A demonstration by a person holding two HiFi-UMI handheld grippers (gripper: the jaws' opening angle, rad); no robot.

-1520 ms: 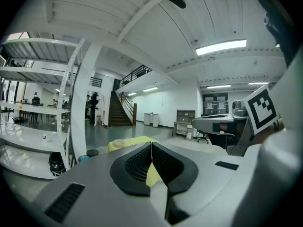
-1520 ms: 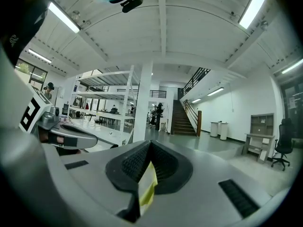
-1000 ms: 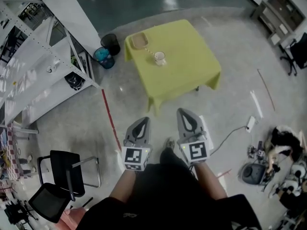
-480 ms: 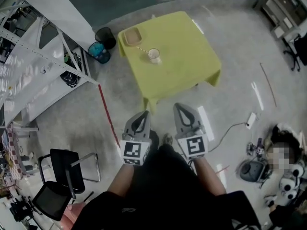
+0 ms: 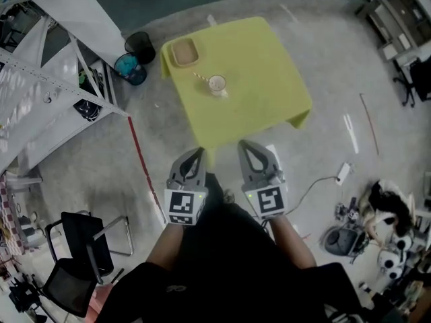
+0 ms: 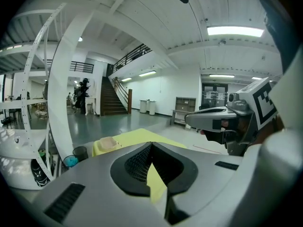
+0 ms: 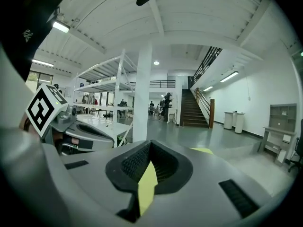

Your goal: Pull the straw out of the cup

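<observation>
A pale cup [image 5: 217,84] stands on the yellow table [image 5: 262,79], with a striped straw [image 5: 202,78] leaning out of it to the left. Both grippers are held side by side just before the table's near edge, well short of the cup. My left gripper [image 5: 196,153] is shut, its jaws meeting at the tip with nothing between them. My right gripper [image 5: 245,145] is shut and empty too. The left gripper view shows the left gripper [image 6: 150,144] aimed at the table [image 6: 135,137]; the cup is hidden there. The right gripper [image 7: 150,144] also points at the table.
A tan tray [image 5: 184,52] sits on the table's far left corner. A black bin [image 5: 139,44] and a blue bin [image 5: 126,67] stand left of the table by a white rack [image 5: 47,99]. A black chair [image 5: 81,244] stands at lower left; cables and gear [image 5: 363,214] lie at right.
The person has stepped toward the table, so its near edge now lies just ahead of the gripper tips. Both grippers stay shut and side by side.
</observation>
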